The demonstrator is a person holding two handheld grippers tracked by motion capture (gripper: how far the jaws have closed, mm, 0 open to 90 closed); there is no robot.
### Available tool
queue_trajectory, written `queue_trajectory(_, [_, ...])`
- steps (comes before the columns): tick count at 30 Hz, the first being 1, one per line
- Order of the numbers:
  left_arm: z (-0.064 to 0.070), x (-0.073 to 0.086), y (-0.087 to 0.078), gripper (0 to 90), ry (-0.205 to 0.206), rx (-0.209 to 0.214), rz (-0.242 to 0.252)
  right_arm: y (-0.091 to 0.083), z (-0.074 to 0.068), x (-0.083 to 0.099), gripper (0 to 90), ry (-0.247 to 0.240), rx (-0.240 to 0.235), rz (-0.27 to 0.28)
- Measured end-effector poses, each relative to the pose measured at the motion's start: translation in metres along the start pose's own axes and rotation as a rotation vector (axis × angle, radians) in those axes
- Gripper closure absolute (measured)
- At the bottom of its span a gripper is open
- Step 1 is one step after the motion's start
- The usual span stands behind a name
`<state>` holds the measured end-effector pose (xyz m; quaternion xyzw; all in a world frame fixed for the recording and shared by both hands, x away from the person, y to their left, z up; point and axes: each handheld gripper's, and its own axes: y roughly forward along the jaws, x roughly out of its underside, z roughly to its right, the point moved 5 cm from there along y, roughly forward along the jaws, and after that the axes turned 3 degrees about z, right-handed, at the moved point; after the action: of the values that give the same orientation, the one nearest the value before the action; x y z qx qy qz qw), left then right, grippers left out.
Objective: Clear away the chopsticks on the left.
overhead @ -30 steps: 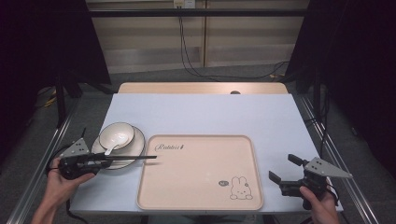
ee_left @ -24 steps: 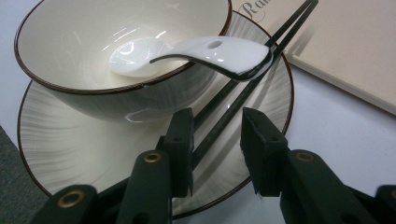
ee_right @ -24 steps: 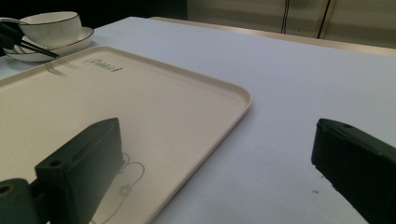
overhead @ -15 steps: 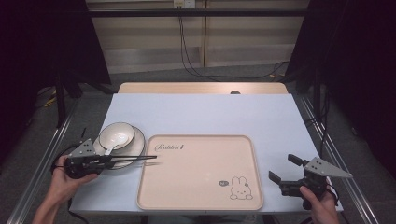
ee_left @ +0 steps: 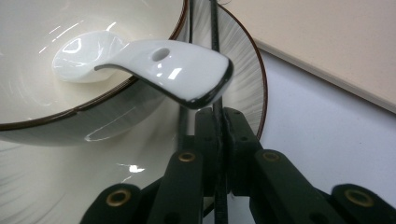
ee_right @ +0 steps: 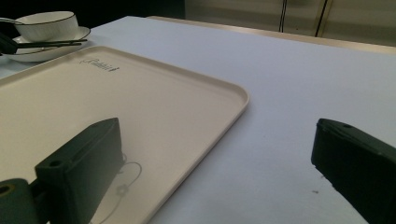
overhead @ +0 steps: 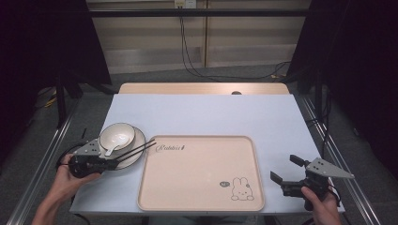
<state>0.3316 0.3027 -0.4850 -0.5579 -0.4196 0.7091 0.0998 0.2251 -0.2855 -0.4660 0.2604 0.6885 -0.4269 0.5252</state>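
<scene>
While my left gripper (overhead: pixel 112 163) pinches the black chopsticks (overhead: pixel 137 150) tight between its jaws, their tips reach over the plate (overhead: pixel 136 151) toward the tray (overhead: pixel 199 173). Beside them a white spoon (ee_left: pixel 149 63) rests in the bowl (overhead: pixel 117 136). My right gripper (overhead: pixel 286 168) hangs wide apart, holding nothing, just off the tray's right edge.

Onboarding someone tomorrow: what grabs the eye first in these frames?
The big beige tray with its rabbit drawing, at the middle of the table. To its left, the left gripper has its jaws shut on black chopsticks lying across a plate that carries a bowl and white spoon.
</scene>
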Motion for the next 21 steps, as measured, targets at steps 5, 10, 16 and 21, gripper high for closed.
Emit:
queue_trajectory(5, [0.001, 0.0, -0.003, 85.7, -0.027, -0.003, 0.013, 0.0, 0.0, 0.0, 1.9, 0.001, 0.0, 0.002])
queue_trajectory(10, [0.005, -0.001, -0.009, 85.8, -0.057, 0.009, 0.04, 0.0, 0.0, -0.001, 1.9, 0.002, -0.004, 0.004])
queue_trajectory(16, [0.011, -0.001, -0.017, 85.9, -0.152, 0.002, 0.067, -0.001, -0.001, -0.001, 1.9, 0.002, -0.003, 0.007])
queue_trajectory(21, [0.021, -0.003, -0.025, 85.9, -0.207, -0.004, 0.113, -0.001, -0.001, -0.001, 1.9, 0.0, -0.01, 0.009])
